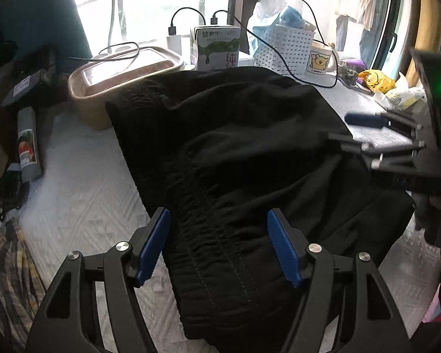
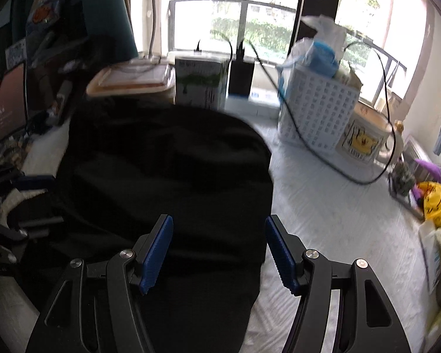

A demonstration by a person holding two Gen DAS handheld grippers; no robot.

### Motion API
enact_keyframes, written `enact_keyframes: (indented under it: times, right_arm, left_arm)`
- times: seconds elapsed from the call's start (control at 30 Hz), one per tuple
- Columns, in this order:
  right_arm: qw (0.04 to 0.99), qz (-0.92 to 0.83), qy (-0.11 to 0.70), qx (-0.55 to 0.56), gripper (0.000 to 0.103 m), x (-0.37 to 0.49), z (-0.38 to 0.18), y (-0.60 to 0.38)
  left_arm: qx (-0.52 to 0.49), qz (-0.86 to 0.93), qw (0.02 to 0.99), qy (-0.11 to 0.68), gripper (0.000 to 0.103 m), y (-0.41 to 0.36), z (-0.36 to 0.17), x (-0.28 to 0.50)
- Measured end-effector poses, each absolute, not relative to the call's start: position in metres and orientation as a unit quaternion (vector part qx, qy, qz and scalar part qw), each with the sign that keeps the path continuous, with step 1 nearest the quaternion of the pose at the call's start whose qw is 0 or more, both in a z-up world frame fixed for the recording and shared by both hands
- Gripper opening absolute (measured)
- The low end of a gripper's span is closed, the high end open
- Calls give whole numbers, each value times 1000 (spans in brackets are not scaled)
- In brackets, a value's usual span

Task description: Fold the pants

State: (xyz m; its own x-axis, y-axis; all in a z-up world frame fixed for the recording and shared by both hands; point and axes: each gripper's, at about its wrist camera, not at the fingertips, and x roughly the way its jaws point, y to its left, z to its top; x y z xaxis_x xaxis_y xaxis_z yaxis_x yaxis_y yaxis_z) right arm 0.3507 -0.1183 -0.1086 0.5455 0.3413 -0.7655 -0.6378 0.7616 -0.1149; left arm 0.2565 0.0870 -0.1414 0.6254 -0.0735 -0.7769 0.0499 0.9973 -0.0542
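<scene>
Your left gripper [image 1: 219, 244] has its jaws spread wide and nothing between the pads, poised over the elastic waistband of the black pants [image 1: 220, 153]. Your right gripper [image 2: 219, 250] is just as wide apart and also empty, over the pants' [image 2: 167, 176] right-hand edge, with bare white bedding [image 2: 323, 206] showing at 3 o'clock of its pads. The pants lie bunched on the bed, their long axis running from the waistband at 6 o'clock toward the tan tray [image 1: 123, 67] and milk carton [image 1: 216, 47] at 12. Your left sits nearer the waistband, so I judge it should take hold there first, while the right works the edge toward 12 o'clock
</scene>
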Motion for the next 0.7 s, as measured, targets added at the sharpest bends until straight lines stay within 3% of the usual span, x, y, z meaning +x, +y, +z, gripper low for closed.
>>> enact_keyframes:
  times: [0.23, 0.7]
  right_arm:
    - [854, 280, 390, -203, 67, 331, -124, -128]
    - [862, 272, 396, -165, 67, 308, -124, -156]
  left_arm:
    - [-11, -24, 897, 442, 77, 86, -152, 250]
    - [-16, -18, 892, 452, 79, 85, -161, 237]
